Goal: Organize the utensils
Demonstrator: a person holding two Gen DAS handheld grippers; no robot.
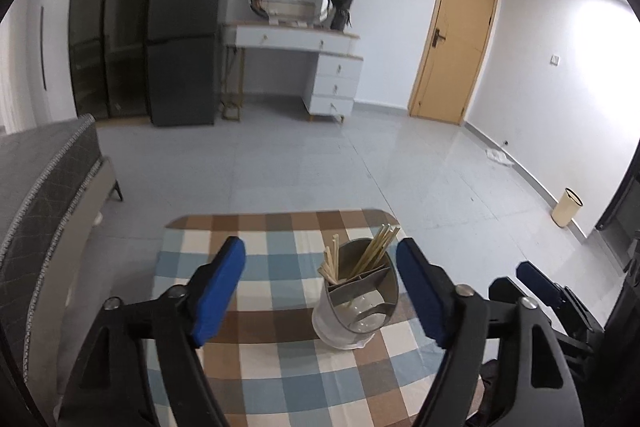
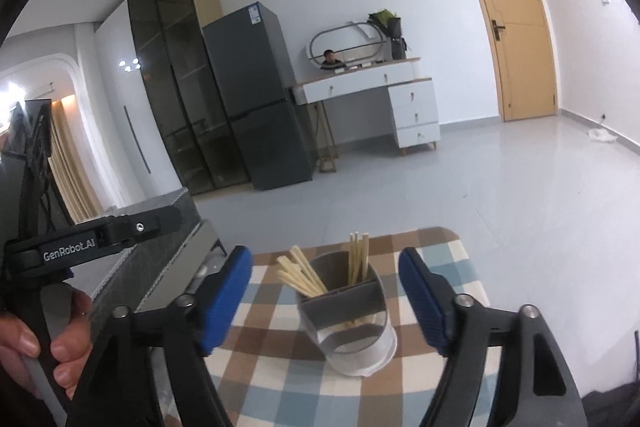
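A grey divided utensil holder (image 1: 360, 307) (image 2: 348, 327) in a clear outer cup stands on the checked tablecloth (image 1: 272, 247) (image 2: 452, 255). Two bunches of pale chopsticks (image 1: 376, 251) (image 2: 304, 275) lean in separate compartments; one compartment looks empty. My left gripper (image 1: 320, 247) is open, its blue pads (image 1: 218, 291) wide apart, with nothing between them; the holder stands ahead of it, toward its right finger. My right gripper (image 2: 324, 255) is open too, empty, with the holder ahead between its fingers' lines. In the right wrist view a hand (image 2: 60, 339) holds the left gripper's handle.
A grey mattress on a bed frame (image 1: 40, 187) runs along the table's left side. Across the tiled floor stand a dark fridge (image 1: 184, 27), a white dressing table (image 1: 296, 39) with a mirror, and a wooden door (image 1: 456, 39). A cream bin (image 1: 566, 207) sits by the right wall.
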